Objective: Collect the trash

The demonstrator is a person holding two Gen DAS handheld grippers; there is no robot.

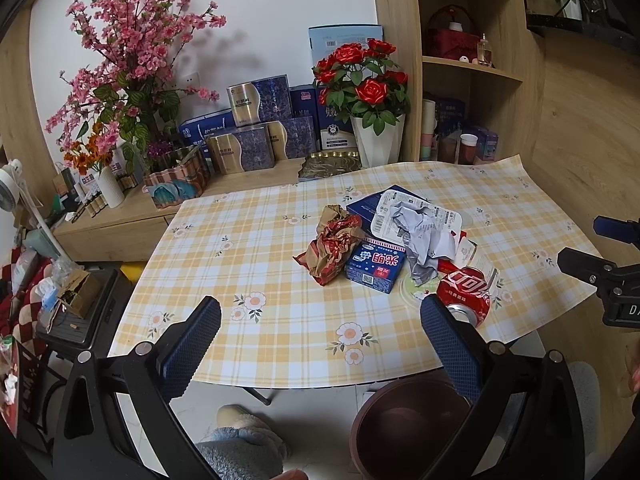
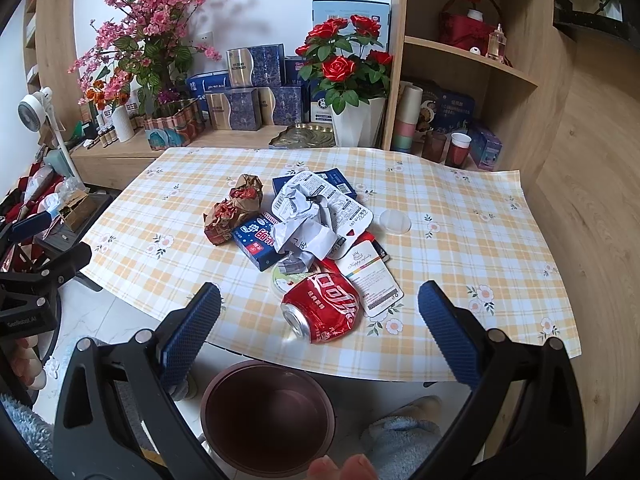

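A heap of trash lies on the yellow checked tablecloth [image 1: 280, 336] [image 2: 460, 248]: a crushed red cola can [image 1: 466, 290] [image 2: 322, 306], a crumpled brown and red wrapper [image 1: 332, 242] [image 2: 234, 210], a small blue box [image 1: 376, 266] [image 2: 256, 244], crumpled white paper [image 1: 422, 236] [image 2: 306, 224] on a white plastic tray lid [image 2: 348, 206] and a white card [image 2: 372, 276]. A dark brown bin [image 1: 404, 428] [image 2: 268, 412] stands on the floor below the table's near edge. My left gripper [image 1: 320, 344] is open, short of the heap. My right gripper [image 2: 320, 340] is open just before the can.
Boxes, a white pot of red roses [image 1: 368, 96] [image 2: 348, 68] and pink blossom [image 1: 132, 52] stand on the low cabinet behind the table. Wooden shelves [image 2: 472, 60] rise at the right. Clutter and a fan [image 2: 34, 110] sit at the left. A slippered foot [image 1: 240, 440] [image 2: 404, 428] rests on the floor.
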